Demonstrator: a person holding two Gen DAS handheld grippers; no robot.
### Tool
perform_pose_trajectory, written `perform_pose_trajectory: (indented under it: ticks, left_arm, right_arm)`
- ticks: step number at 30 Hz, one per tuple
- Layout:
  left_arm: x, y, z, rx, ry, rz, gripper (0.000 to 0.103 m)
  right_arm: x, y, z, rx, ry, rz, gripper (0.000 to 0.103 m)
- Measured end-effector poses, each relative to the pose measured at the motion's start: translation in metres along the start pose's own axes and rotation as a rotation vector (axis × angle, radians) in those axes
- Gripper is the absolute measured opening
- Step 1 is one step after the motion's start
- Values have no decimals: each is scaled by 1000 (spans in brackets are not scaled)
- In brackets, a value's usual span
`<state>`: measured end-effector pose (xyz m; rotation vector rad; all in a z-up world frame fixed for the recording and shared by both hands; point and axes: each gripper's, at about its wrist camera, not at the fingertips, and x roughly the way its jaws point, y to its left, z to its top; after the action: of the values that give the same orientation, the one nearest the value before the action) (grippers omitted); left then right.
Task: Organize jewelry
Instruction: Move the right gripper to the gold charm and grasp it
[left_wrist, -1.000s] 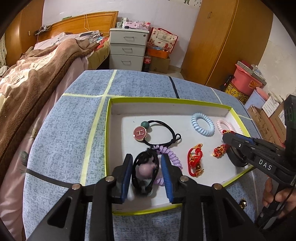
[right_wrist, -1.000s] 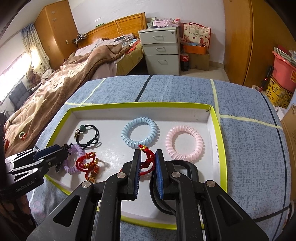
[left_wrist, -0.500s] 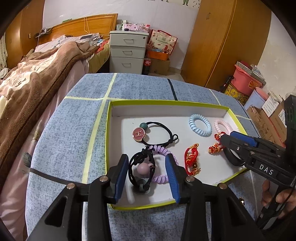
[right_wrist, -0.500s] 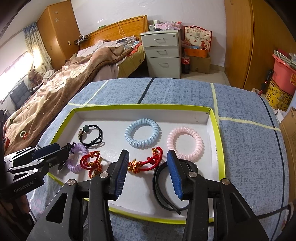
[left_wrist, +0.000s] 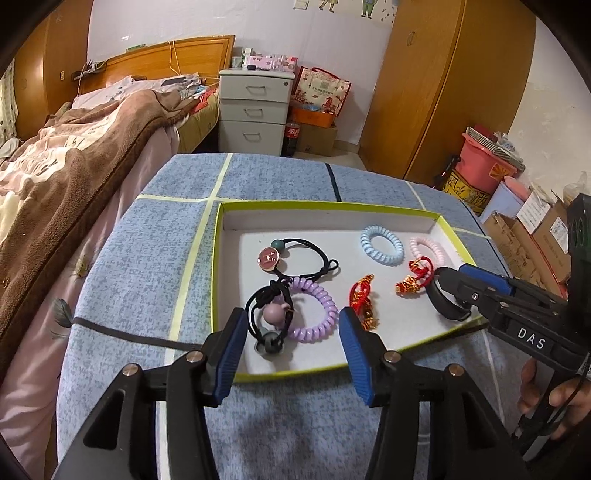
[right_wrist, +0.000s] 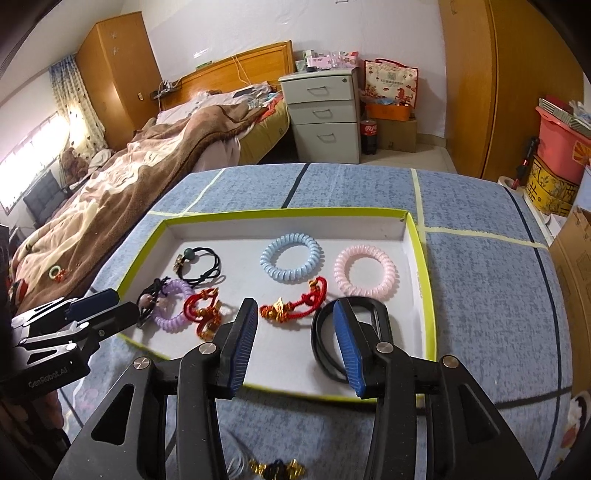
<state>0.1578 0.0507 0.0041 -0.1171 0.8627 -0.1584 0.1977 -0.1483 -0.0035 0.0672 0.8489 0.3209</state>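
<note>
Both tongs gape wide, empty: left gripper (left_wrist: 290, 341) low-centre over the limp black hair tie (left_wrist: 269, 314). Light, floppy; pinch its pink bead (left_wrist: 273, 314). Right gripper (right_wrist: 295, 343) idle.

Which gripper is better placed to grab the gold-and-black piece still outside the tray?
Right. The piece lies on the cloth just below the open right gripper; the left gripper is at the tray's other end.

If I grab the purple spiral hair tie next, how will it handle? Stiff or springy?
Probably springy: the purple spiral hair tie is a coiled loop, so it would likely squash and stretch between the pads. It looks light. A black hair tie with a pink bead overlaps its left side, so that one may drag along. The left gripper is open just short of both.
</note>
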Motion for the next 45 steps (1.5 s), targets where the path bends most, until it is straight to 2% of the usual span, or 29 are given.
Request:
perform_pose_trajectory:
  ticks: [11, 22, 31, 45]
  left_arm:
    - [-31, -10, -15, 35, -48, 22, 55]
    - [-48, -8, -40, 10, -58, -5, 55]
    - [-53, -5, -55, -2, -53, -12, 56]
    - [-58, 3, -70, -24, -40, -9, 56]
  right_arm:
    - [-29, 2, -21, 11, -21, -12, 44]
    - [-50, -4, -49, 25, -14, -32, 44]
    - [-37, 3, -75, -9, 64, -27, 44]
    - [-28, 18, -89, -65, 111, -67, 44]
